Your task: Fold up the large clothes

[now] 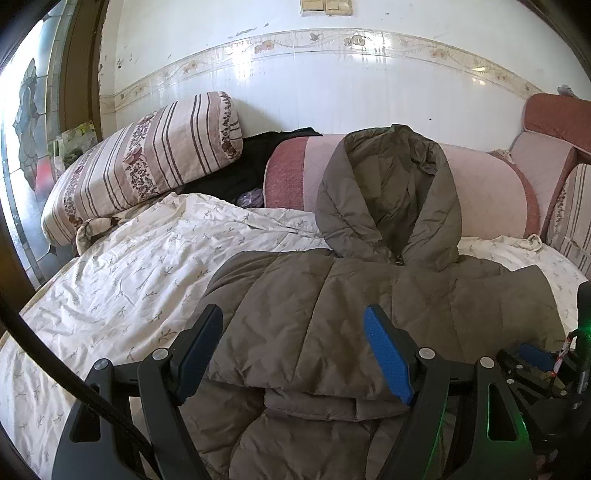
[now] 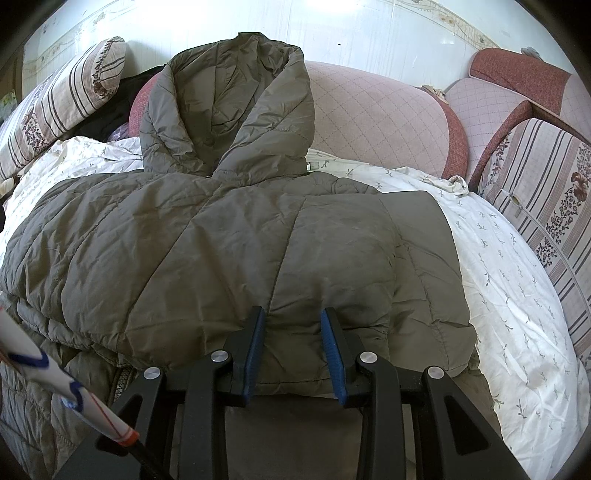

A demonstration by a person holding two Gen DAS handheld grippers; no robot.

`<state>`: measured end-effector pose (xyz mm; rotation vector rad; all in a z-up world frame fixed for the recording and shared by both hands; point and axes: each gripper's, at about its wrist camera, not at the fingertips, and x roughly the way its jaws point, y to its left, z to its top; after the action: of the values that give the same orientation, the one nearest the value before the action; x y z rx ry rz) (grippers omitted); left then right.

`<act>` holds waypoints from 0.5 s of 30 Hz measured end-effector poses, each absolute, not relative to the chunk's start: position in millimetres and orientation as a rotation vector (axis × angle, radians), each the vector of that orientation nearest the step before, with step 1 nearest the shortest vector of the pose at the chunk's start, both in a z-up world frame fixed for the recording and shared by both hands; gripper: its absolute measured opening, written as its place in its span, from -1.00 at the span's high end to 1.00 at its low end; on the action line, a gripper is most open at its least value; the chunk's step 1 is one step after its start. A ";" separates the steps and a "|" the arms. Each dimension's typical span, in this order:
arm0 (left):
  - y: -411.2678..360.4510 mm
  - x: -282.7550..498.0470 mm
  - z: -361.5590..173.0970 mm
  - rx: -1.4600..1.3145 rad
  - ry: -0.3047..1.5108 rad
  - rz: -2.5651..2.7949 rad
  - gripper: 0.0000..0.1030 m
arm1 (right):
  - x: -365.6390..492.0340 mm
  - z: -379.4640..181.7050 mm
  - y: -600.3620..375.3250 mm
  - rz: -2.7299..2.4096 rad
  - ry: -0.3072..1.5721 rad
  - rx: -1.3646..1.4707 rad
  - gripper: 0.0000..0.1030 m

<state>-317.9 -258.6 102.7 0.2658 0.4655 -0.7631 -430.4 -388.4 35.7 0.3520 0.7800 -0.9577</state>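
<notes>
Olive-brown jacket (image 2: 229,243): quilted, hooded; spread on white printed sheet (image 2: 517,280); upper part doubled over lower part, folded edge nearest the grippers.
Hood (image 2: 229,107): propped upright against pink quilted bolster (image 2: 376,118), behind the jacket body.
Right gripper (image 2: 293,350): tilted steeply down at the near folded edge of the jacket; jaws narrowed, blue pads pinching a puckered ridge of quilted fabric; fold gripped.
Left gripper (image 1: 295,350): angled gently down over the left half of the jacket; jaws spread wide, blue pad (image 1: 388,360) facing inward; fabric visible below the gap, nothing clamped; contact of tips with cloth not determinable.
Left wrist view only: striped floral pillow (image 1: 144,162) left of the jacket in full, black garment (image 1: 251,162) between pillow and bolster, tiled wall (image 1: 332,74) with floral border, switch plates (image 1: 325,6) high above the hood, stained-glass door panel (image 1: 26,110) far left; part of right gripper (image 1: 535,362) at the jacket's right edge.
Right wrist view only: flat right edge of the jacket with sheet beyond, striped cushion (image 2: 546,206) right of the jacket, white wrapped cable (image 2: 55,373) with orange band over the jacket's left corner.
</notes>
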 end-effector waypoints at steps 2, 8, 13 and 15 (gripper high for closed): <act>-258.6 -317.5 102.2 0.268 0.466 -0.762 -0.51 | -430.2 35.6 -388.3 -0.958 0.780 0.352 0.34; -262.1 -314.3 94.9 0.294 0.485 -0.751 -0.51 | -430.3 35.4 -388.0 -0.960 0.781 0.348 0.33; -263.5 -309.6 88.8 0.304 0.511 -0.742 -0.51 | -430.4 37.1 -385.3 -0.968 0.776 0.335 0.32; -263.2 -309.5 88.3 0.308 0.510 -0.742 -0.51 | -431.3 40.1 -382.6 -0.972 0.769 0.322 0.27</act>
<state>-309.5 -263.2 88.3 0.3076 0.5103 -0.7421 -431.2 -382.6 40.1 0.3225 0.7692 -0.9717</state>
